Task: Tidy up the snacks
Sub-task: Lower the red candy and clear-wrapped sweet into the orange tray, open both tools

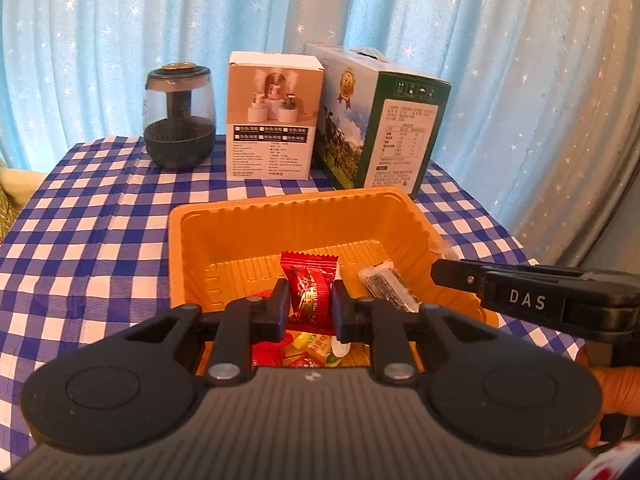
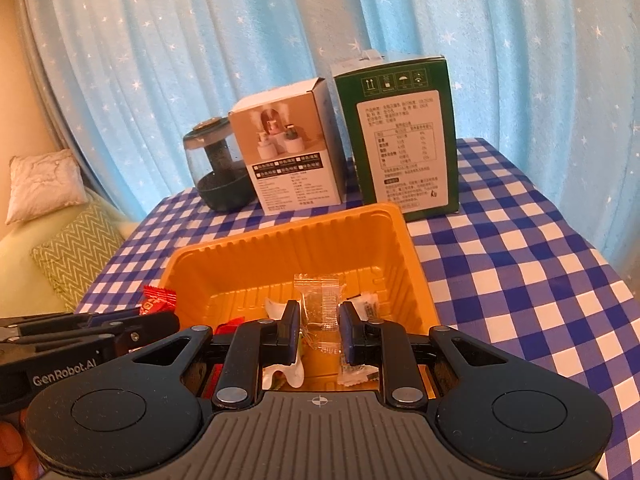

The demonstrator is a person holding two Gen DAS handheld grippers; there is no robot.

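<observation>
An orange plastic tray point(image 1: 280, 216) point(image 2: 288, 240) sits on the blue-and-white checked cloth and holds several wrapped snacks. My left gripper point(image 1: 309, 300) is shut on a red wrapped candy point(image 1: 310, 280), held over the tray's near part. My right gripper point(image 2: 319, 320) is shut on a clear-wrapped snack point(image 2: 320, 308), also above the tray. In the left wrist view the right gripper point(image 1: 438, 276) reaches in from the right over the tray's rim. In the right wrist view the left gripper point(image 2: 172, 322) comes in from the left with the red candy point(image 2: 158, 300). A dark snack bar point(image 1: 384, 288) lies inside the tray.
Behind the tray stand a dark glass jar point(image 1: 180, 120), a white product box point(image 1: 274, 120) and a green carton point(image 1: 384, 120). A blue starred curtain point(image 1: 520, 80) hangs behind the table. Cushions point(image 2: 44, 188) lie off the table's left side. Checked cloth point(image 2: 520, 280) stretches to the right.
</observation>
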